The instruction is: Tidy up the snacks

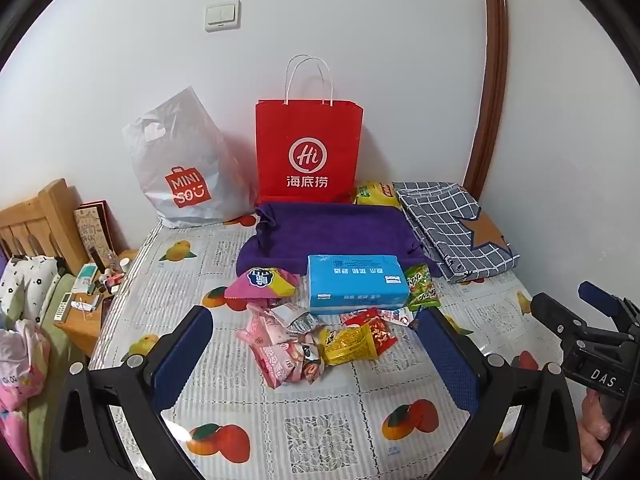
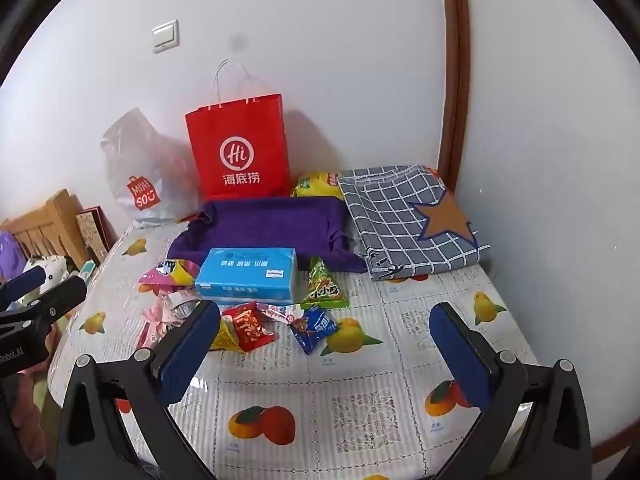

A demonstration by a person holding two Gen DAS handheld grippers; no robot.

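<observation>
We hold both grippers, left (image 1: 314,364) and right (image 2: 324,354), fingers spread wide and empty, above the counter (image 1: 320,432); snacks (image 1: 320,340) lie heaped near the blue box (image 1: 356,282), likely awaiting sorting.

Fruit-print table (image 1: 224,400): snacks (image 1: 320,344), tissue pack (image 1: 356,284).

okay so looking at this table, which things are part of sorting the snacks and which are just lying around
Part of the job:
- pink snack packets
- yellow packet
- red packet
- blue packet
- green packet
- pink-and-yellow bag
- purple cloth tray, possibly

Just lying about:
- tissue pack
- red paper bag
- Miniso bag
- checked cloth
</observation>
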